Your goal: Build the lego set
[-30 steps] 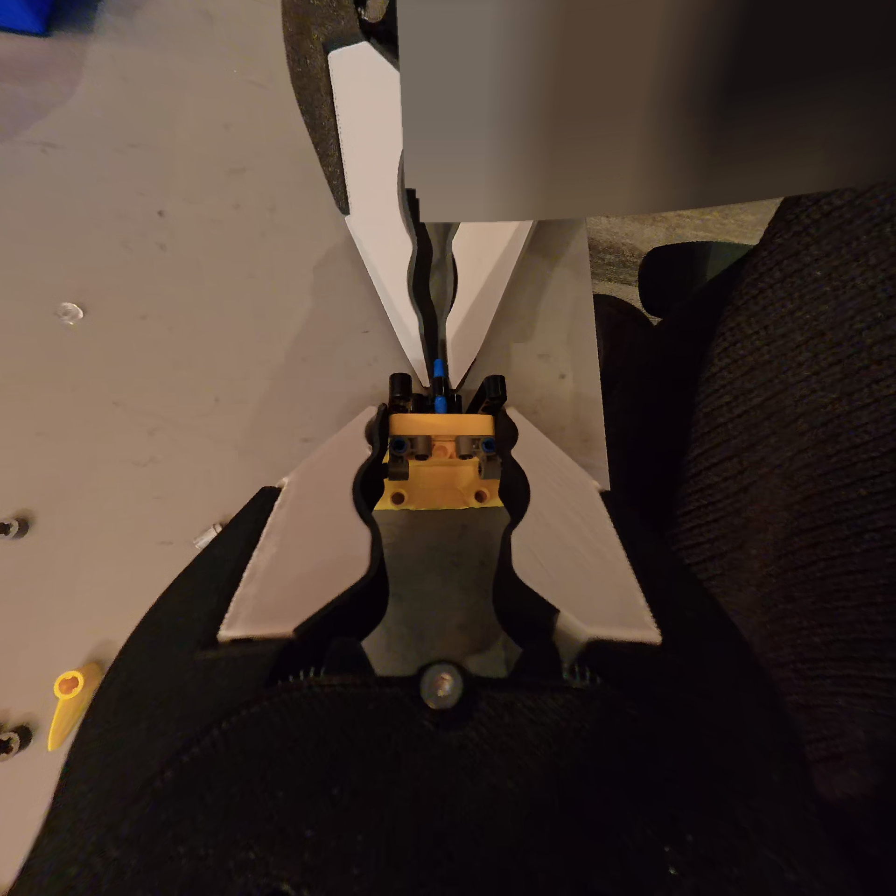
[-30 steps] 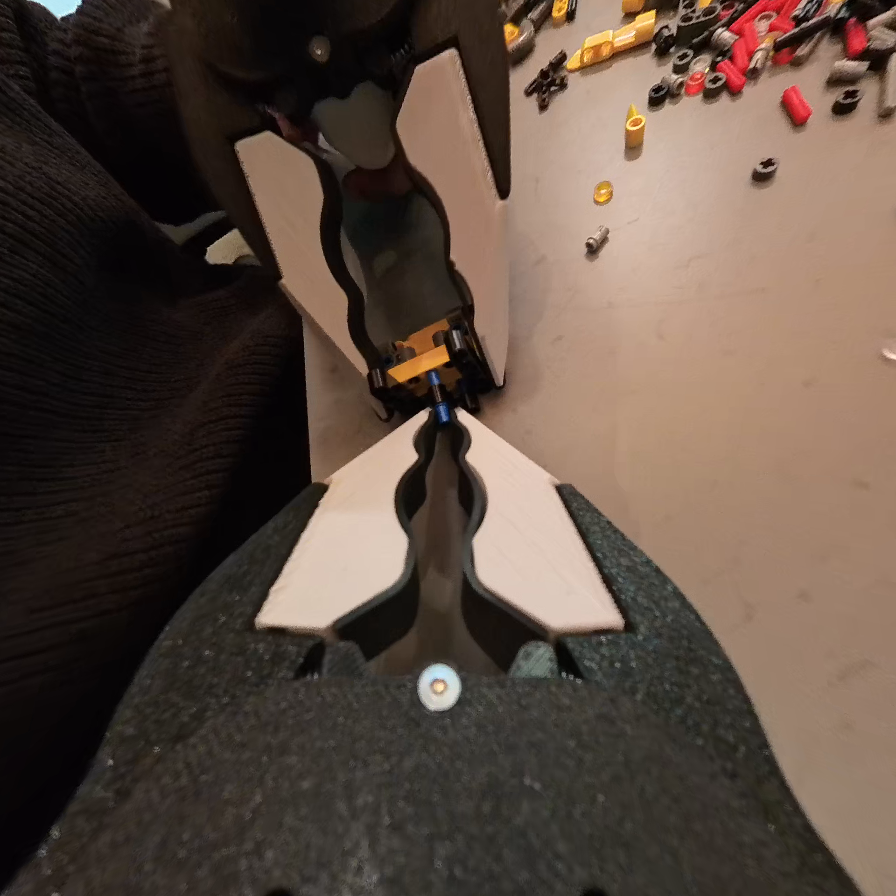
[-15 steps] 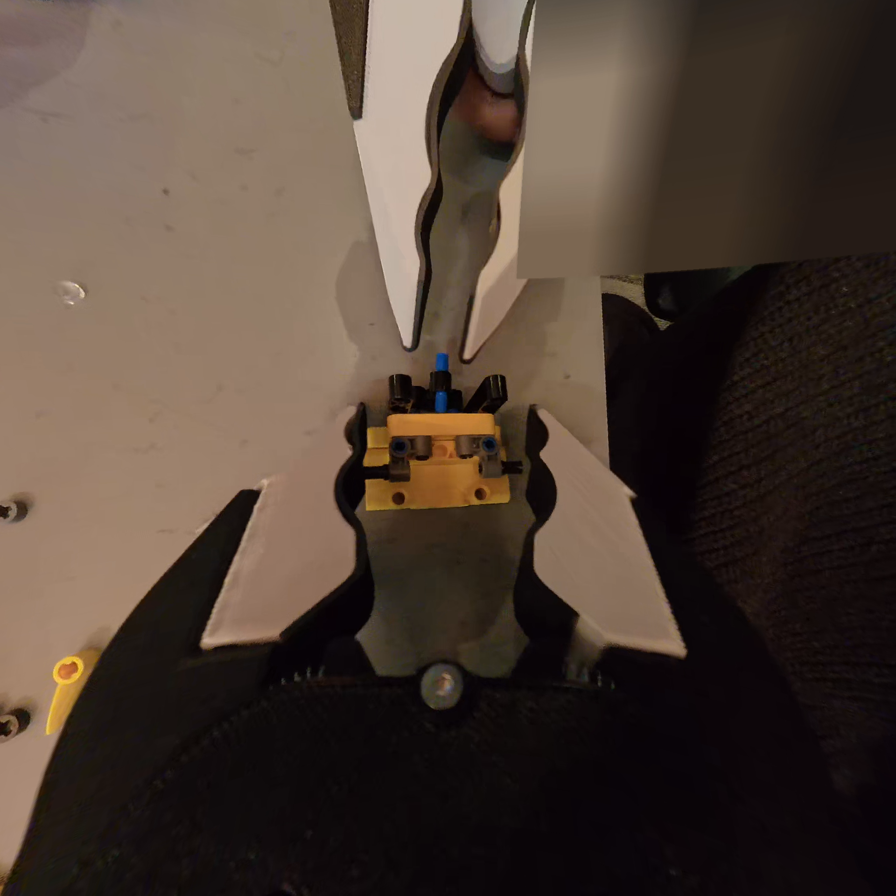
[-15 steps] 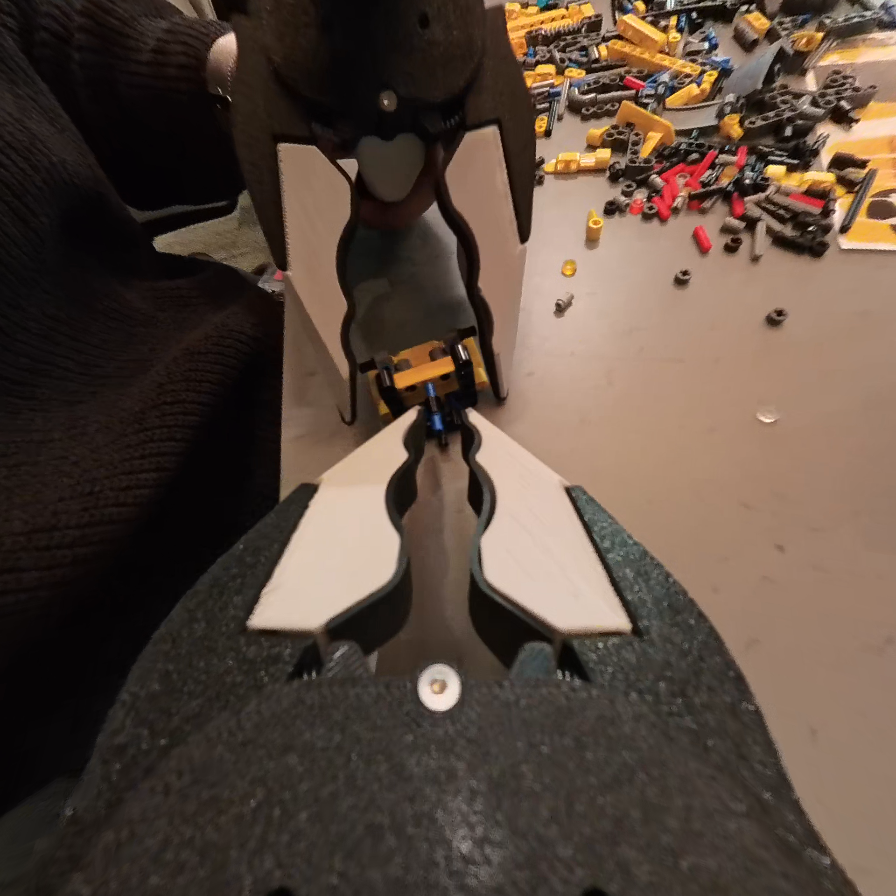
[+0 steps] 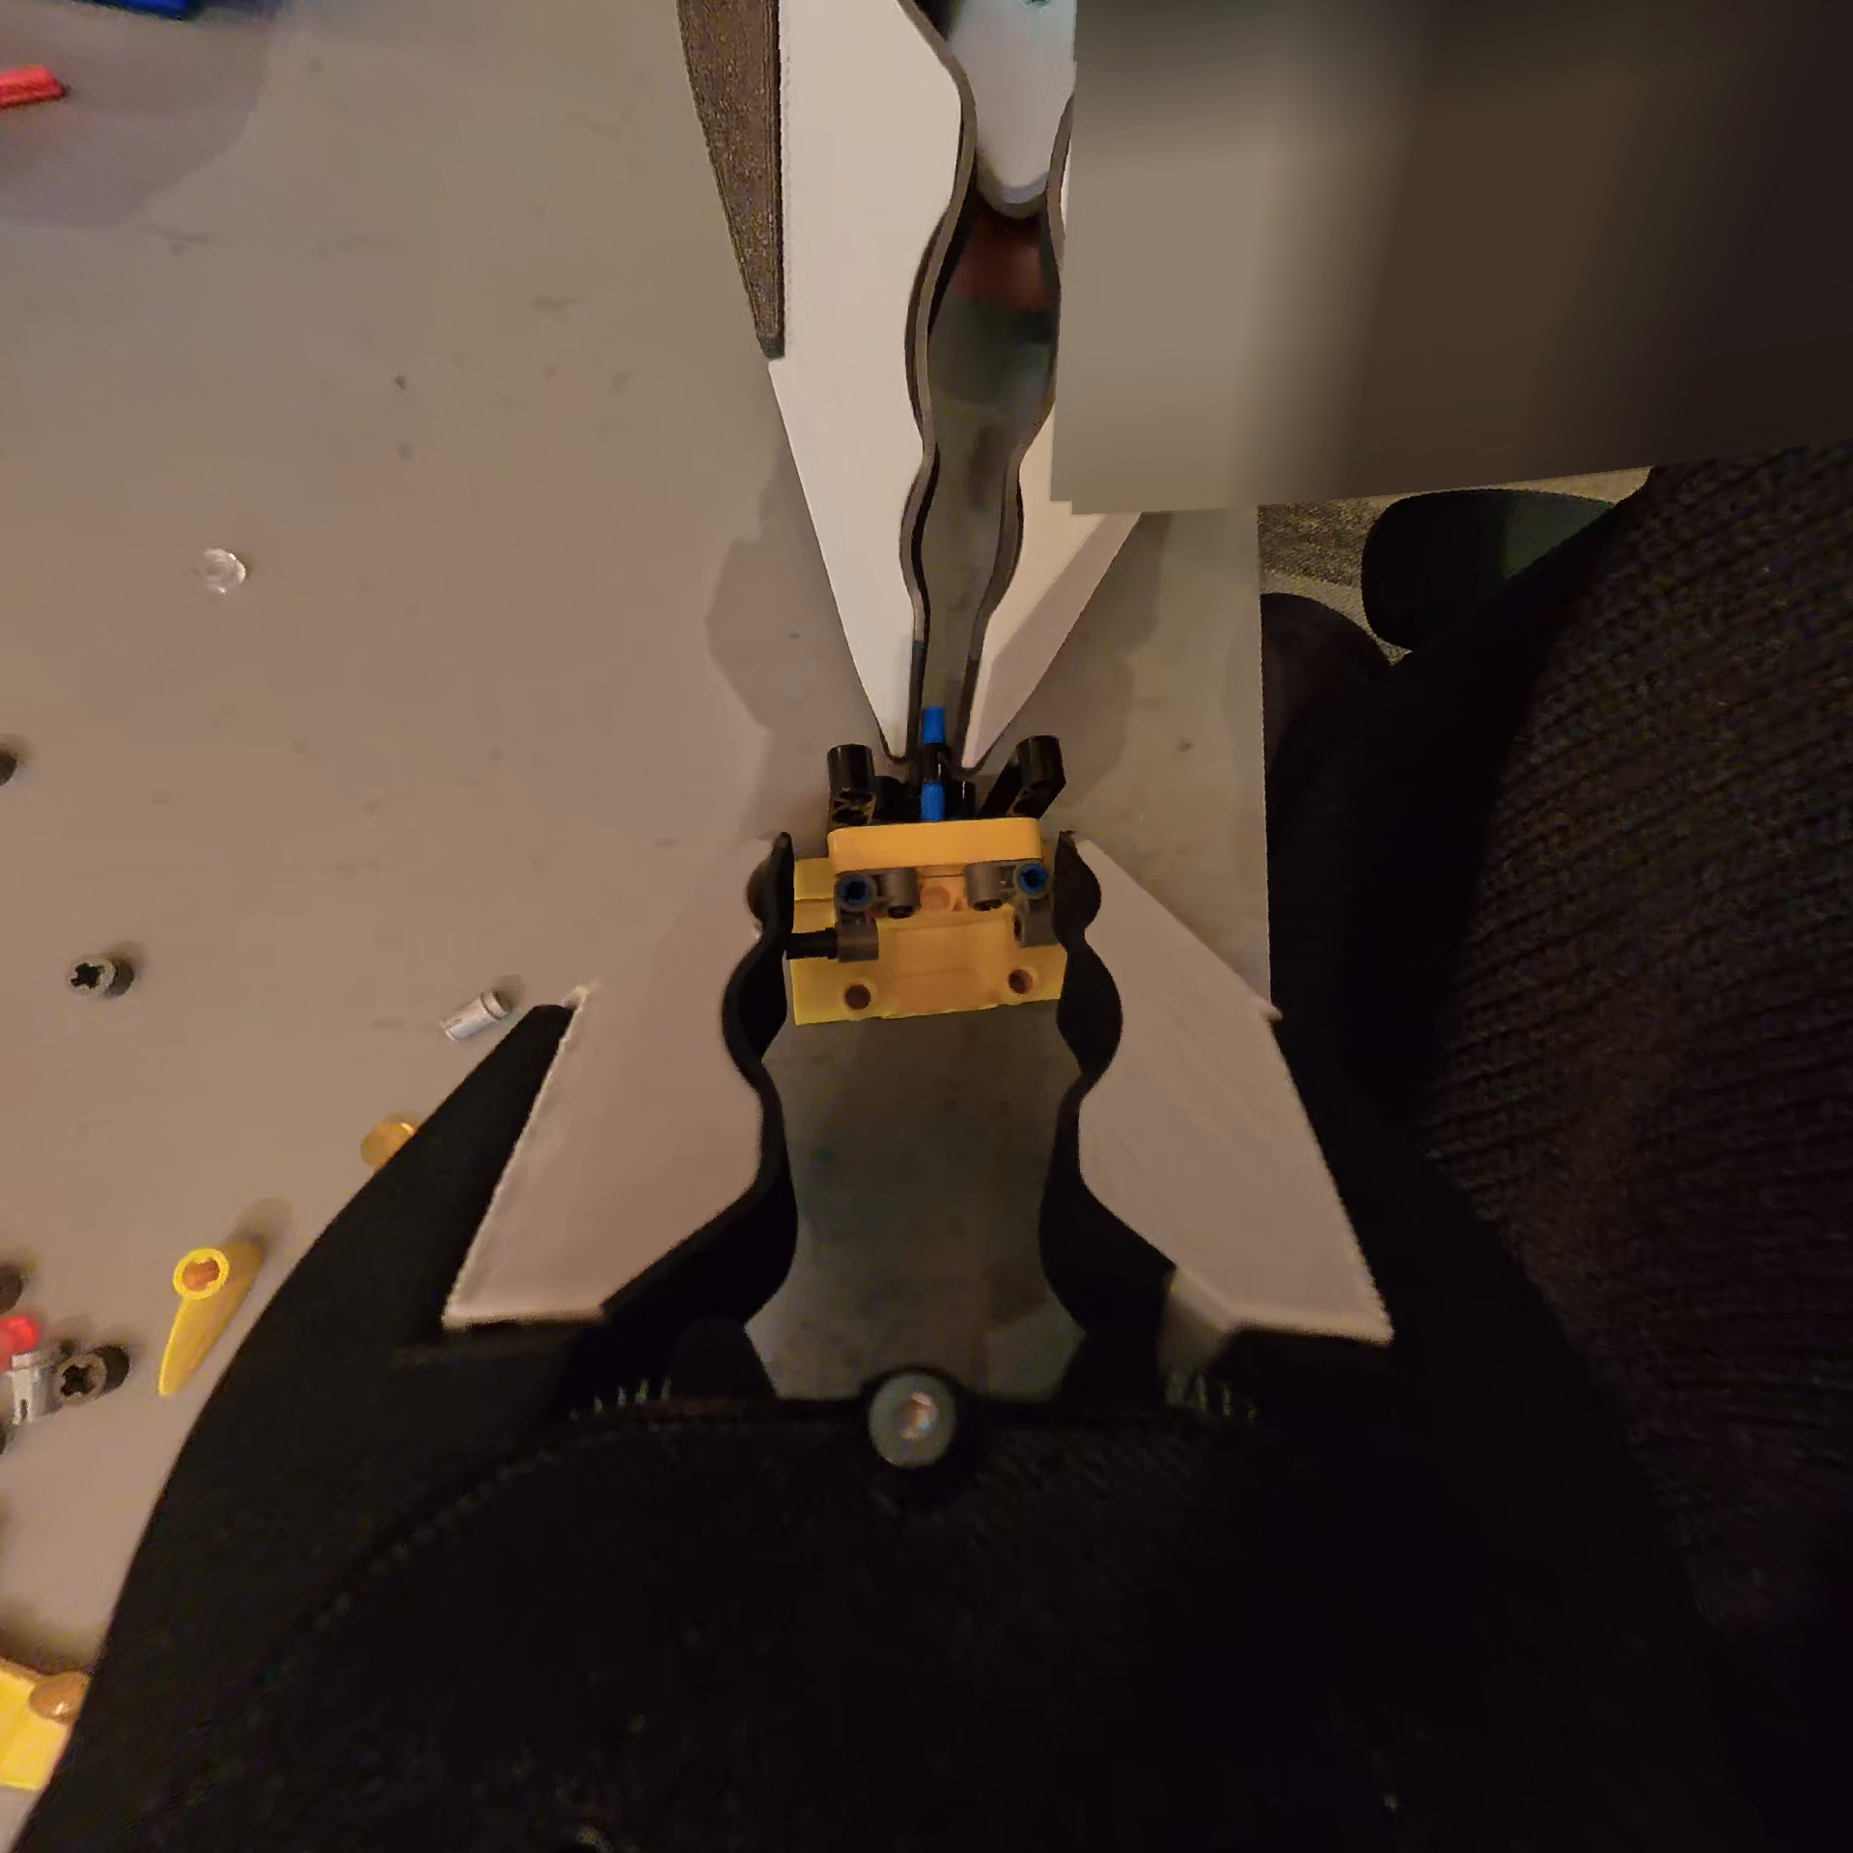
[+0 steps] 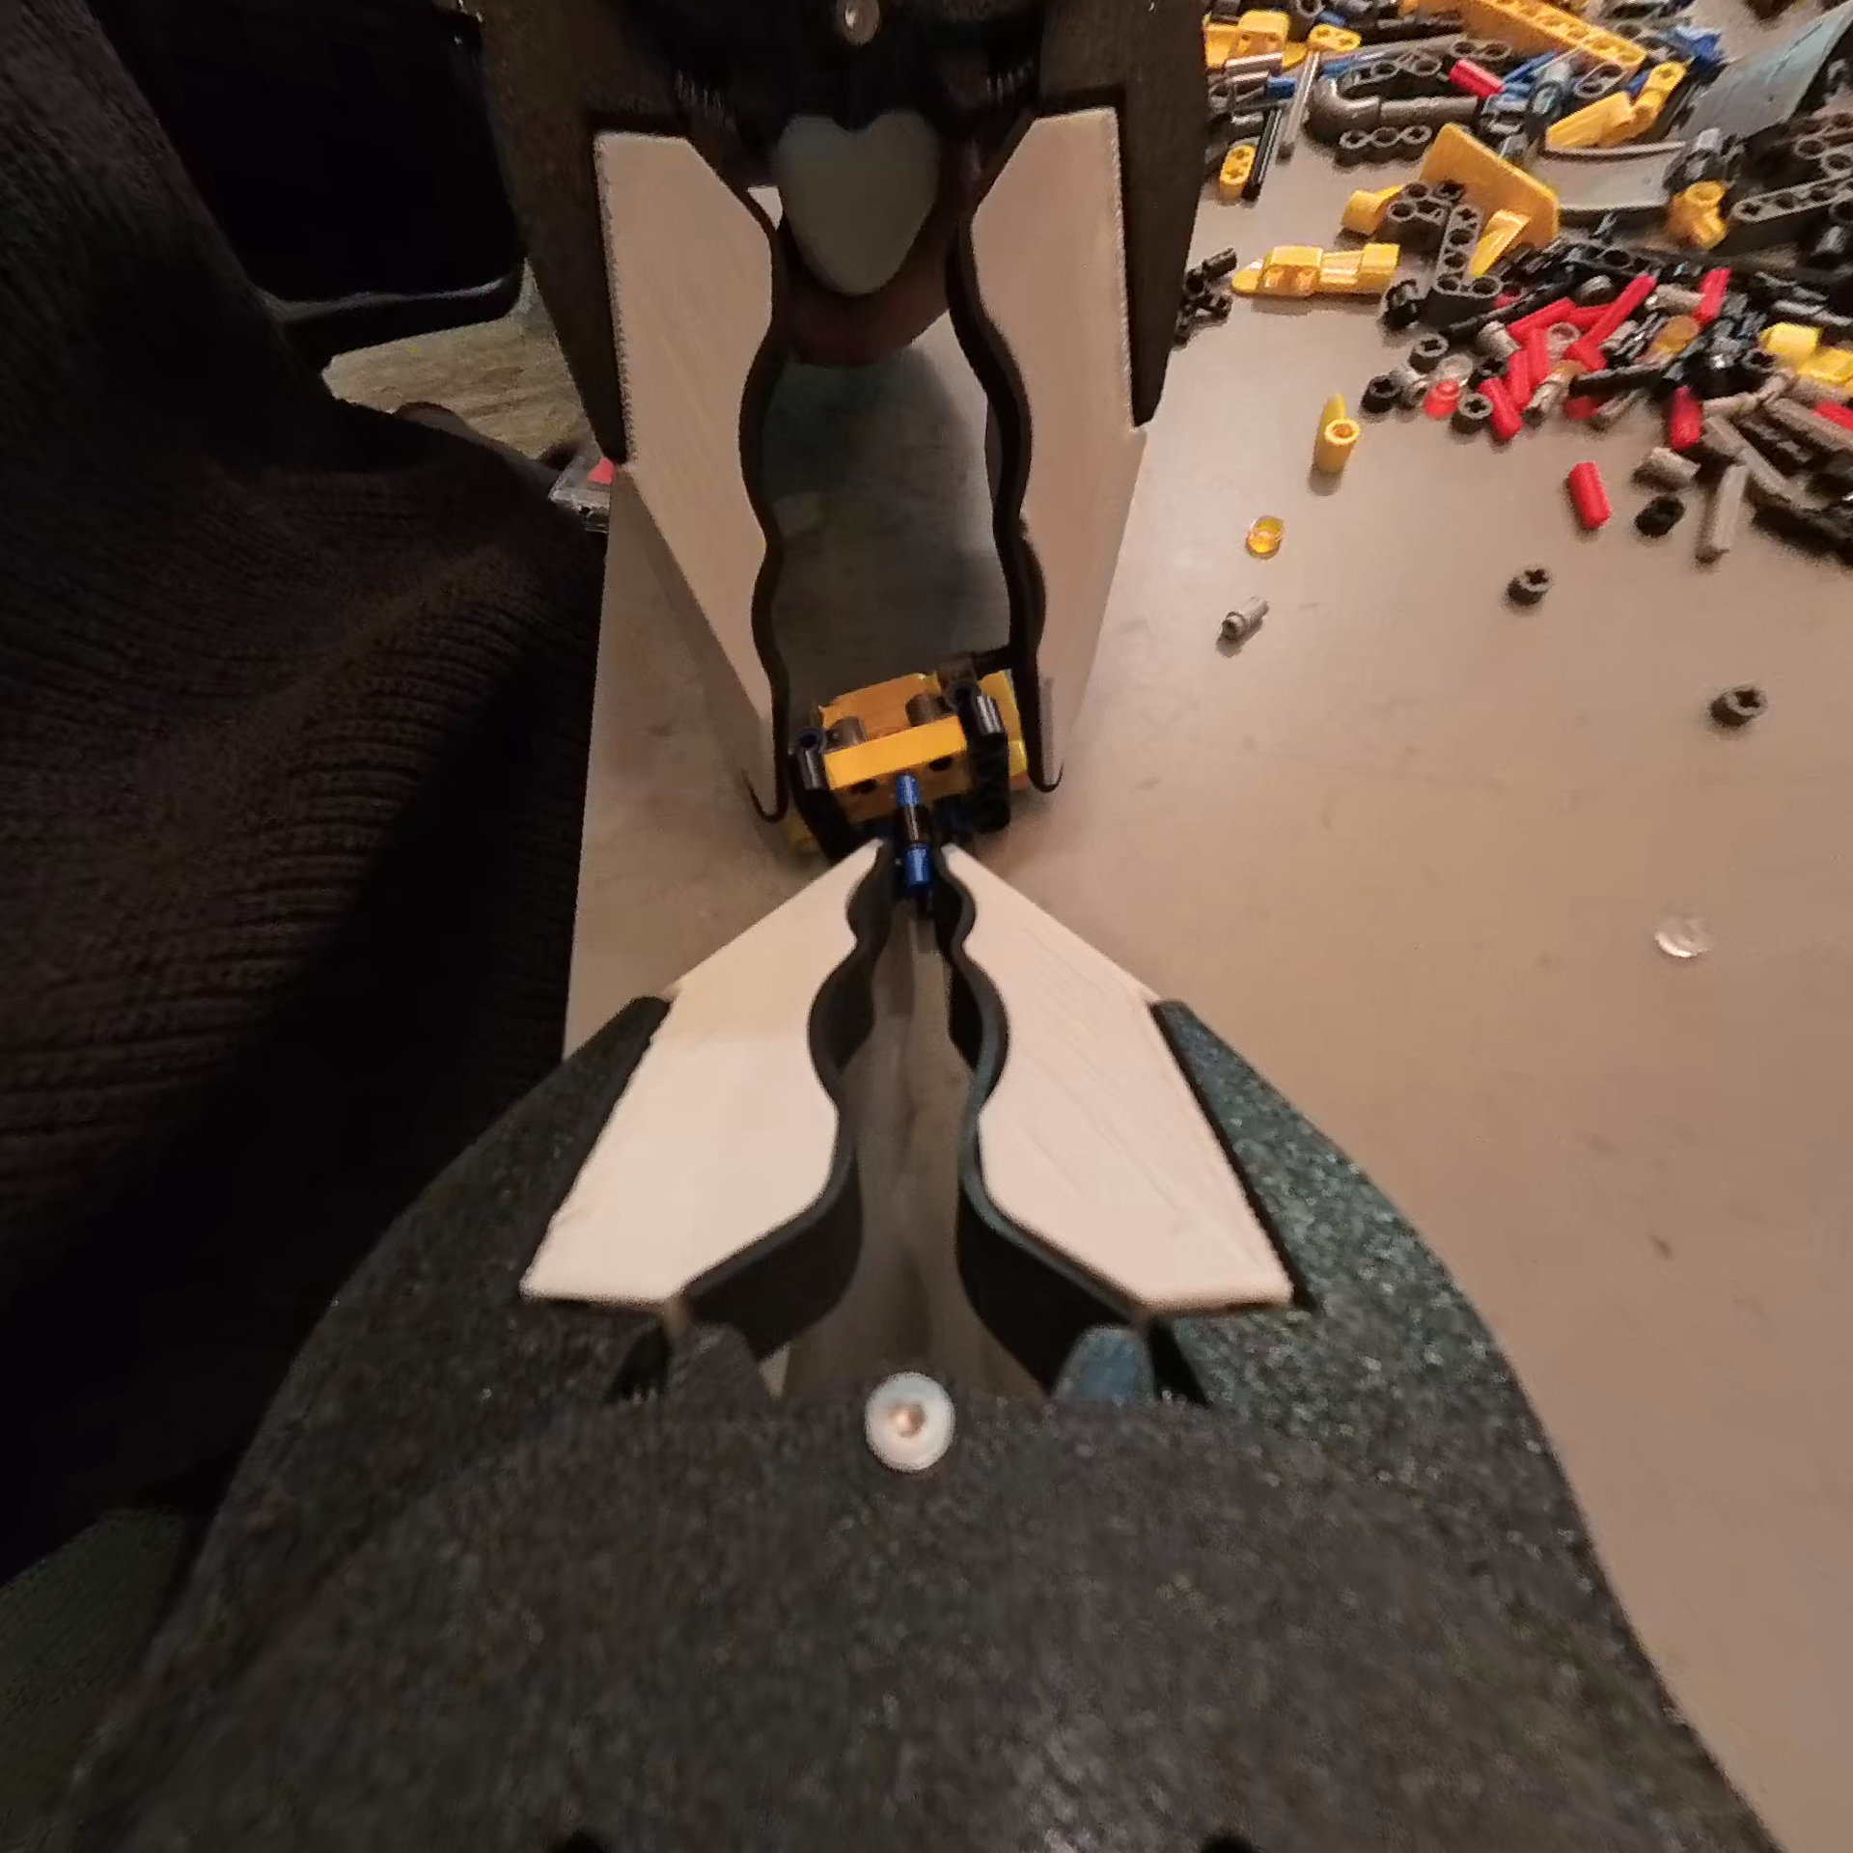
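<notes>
Currently the left gripper (image 5: 922,902) is closed on a small yellow brick assembly (image 5: 928,928), jaws against both its sides, held just above the grey table (image 5: 401,501) near its edge. Right gripper (image 6: 907,877) faces it head-on, jaws nearly together, pinching a blue pin (image 6: 910,867) that protrudes from the assembly's black end. Loose brick pile (image 6: 1564,251) lies well apart at far right; a dark knit sleeve (image 6: 251,802) beside the table edge
</notes>
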{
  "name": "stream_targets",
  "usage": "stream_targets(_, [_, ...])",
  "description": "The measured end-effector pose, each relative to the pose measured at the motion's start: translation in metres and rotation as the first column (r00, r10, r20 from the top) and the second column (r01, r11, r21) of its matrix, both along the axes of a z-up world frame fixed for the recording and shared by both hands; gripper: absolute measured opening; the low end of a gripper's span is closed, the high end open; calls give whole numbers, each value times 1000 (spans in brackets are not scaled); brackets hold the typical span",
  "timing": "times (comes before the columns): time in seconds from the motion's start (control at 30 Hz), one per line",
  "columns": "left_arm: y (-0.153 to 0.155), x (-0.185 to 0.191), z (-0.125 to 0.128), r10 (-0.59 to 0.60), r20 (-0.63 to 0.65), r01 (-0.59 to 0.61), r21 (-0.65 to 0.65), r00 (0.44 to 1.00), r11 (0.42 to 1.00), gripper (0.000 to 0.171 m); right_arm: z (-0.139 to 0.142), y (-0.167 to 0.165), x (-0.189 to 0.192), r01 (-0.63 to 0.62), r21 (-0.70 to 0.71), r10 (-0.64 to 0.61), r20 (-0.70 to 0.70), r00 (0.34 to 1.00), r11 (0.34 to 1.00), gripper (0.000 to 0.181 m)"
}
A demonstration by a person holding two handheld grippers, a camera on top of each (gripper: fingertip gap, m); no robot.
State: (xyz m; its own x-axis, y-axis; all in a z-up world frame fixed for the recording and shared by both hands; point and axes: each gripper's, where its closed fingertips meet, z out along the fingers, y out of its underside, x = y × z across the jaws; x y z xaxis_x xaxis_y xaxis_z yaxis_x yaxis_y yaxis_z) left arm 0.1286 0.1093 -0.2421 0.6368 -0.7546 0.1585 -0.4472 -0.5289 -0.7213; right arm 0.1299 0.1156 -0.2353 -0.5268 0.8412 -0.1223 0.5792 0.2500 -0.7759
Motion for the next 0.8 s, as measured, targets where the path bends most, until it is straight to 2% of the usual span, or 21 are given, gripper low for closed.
stream_targets(0.07, [0, -2, -1, 5, -5, -5, -8, 1000, 1000, 54, -3, -1, 0, -8, 4, 8, 16, 1000, 1000, 6])
stream_targets(0.13, [1, -7, -3, 22, -34, -22, -12, 999, 1000, 63, -3, -1, 0, -16, 6, 16, 19, 1000, 1000, 6])
stream_targets(0.33, [-2, -8, -1, 16, -33, -16, -10, 999, 1000, 54, -3, -2, 0, -34, -4, 34, 23, 999, 999, 5])
stream_targets(0.5, [-3, -7, -2, 7, -29, -7, -16, 1000, 1000, 54, -3, -3, 0, -46, -6, 46, 25, 999, 999, 5])
stream_targets(0.57, [-2, -8, -3, 12, -35, -13, -14, 999, 1000, 66, -3, -2, 0, -40, 4, 40, 21, 999, 999, 18])
stream_targets(0.67, [-3, -8, -4, 16, -39, -16, -11, 999, 1000, 78, 1, -3, 2, -50, 7, 50, -7, 999, 999, 23])
stream_targets(0.8, [-6, -7, -2, 13, -29, -13, -6, 999, 1000, 80, -2, -2, 3, -63, 3, 63, 13, 998, 998, 27])
